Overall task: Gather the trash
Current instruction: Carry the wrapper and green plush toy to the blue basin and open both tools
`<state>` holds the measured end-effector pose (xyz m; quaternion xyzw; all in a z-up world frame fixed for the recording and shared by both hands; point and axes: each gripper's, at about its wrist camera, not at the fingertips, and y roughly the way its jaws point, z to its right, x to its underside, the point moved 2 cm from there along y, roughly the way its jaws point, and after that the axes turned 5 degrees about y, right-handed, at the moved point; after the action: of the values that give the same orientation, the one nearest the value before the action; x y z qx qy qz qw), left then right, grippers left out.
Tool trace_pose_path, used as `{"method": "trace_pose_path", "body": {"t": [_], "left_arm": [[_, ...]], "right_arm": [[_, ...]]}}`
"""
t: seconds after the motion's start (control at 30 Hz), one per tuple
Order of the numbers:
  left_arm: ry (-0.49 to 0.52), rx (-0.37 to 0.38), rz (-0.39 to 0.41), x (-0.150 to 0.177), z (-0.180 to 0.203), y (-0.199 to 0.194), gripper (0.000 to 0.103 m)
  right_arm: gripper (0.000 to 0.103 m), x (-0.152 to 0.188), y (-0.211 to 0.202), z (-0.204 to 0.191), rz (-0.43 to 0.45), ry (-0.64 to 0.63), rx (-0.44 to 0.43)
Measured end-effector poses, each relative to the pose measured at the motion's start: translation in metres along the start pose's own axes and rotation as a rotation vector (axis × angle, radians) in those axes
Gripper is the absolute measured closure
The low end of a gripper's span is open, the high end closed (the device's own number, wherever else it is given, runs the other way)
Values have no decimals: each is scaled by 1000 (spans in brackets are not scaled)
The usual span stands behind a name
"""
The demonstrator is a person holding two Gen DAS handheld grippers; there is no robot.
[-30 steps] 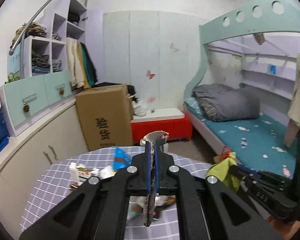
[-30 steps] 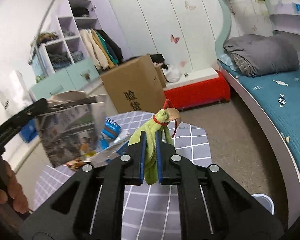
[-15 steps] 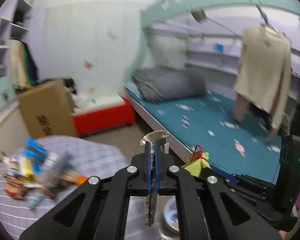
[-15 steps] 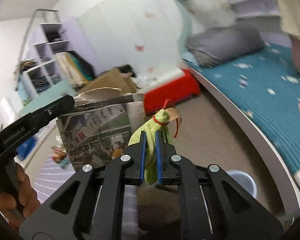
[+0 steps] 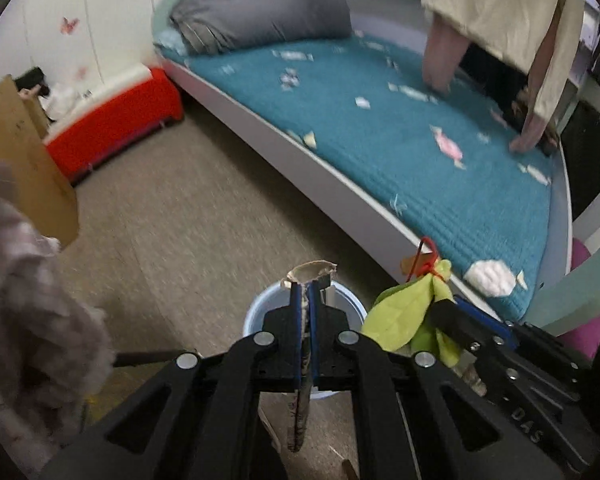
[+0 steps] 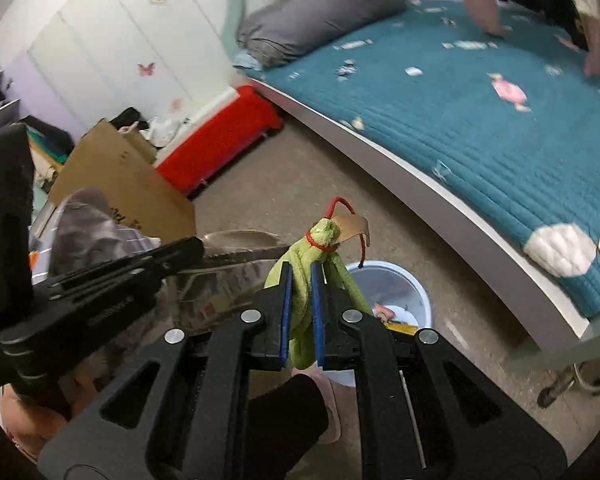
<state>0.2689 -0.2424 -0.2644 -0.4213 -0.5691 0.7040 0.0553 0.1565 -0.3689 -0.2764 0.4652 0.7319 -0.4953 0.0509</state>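
My left gripper [image 5: 305, 292] is shut on a flat printed snack bag [image 5: 298, 416], seen edge-on, its torn top above the pads. From the right wrist view the same bag [image 6: 220, 280] shows broadside under the left gripper's arm. My right gripper [image 6: 300, 280] is shut on a green cloth pouch [image 6: 320, 240] tied with a red cord and a tan tag. That pouch [image 5: 404, 316] also shows in the left wrist view, just right of my fingers. A light blue trash bin [image 6: 396, 292] stands on the floor right behind both grippers, with some scraps inside; its rim [image 5: 260, 312] shows behind the left fingers.
A bed with a teal quilt [image 5: 400, 112] and white curved frame runs along the right. A red storage box [image 5: 112, 120] and a cardboard box [image 6: 120, 184] stand at the left. A checked tablecloth edge [image 5: 32, 300] hangs at the left. A slippered foot [image 6: 324, 408] is below the right gripper.
Both grippers swung from over the table to the right and downward, still holding the bag and the pouch. The view now points at the floor, with the blue bin directly behind them.
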Motion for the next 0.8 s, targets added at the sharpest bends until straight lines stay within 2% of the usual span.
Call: {"method": "trace_pose_path", "body": {"t": [0.1, 0.2, 0.23, 0.27, 0.33, 0.57, 0.8], "left_arm": [[-6, 30, -25, -4, 5, 25, 99], [-15, 49, -53, -4, 4, 42, 89], [-14, 33, -75, -2, 5, 47, 77], [-13, 17, -86, -1, 4, 51, 60], [-17, 1, -91, 5, 1, 55, 47], [-33, -37, -166, 23, -14, 67, 47], [-81, -75, -157, 25, -31, 58, 39]], "right_arm": [[94, 3, 11, 17, -13, 21, 17], [94, 4, 24, 26, -32, 37, 31], [94, 5, 28, 29, -40, 44, 34], [94, 5, 31, 30, -45, 47, 38], [94, 8, 38, 33, -64, 53, 42], [93, 17, 49, 29, -96, 46, 35], [93, 22, 60, 18, -126, 28, 23]]}}
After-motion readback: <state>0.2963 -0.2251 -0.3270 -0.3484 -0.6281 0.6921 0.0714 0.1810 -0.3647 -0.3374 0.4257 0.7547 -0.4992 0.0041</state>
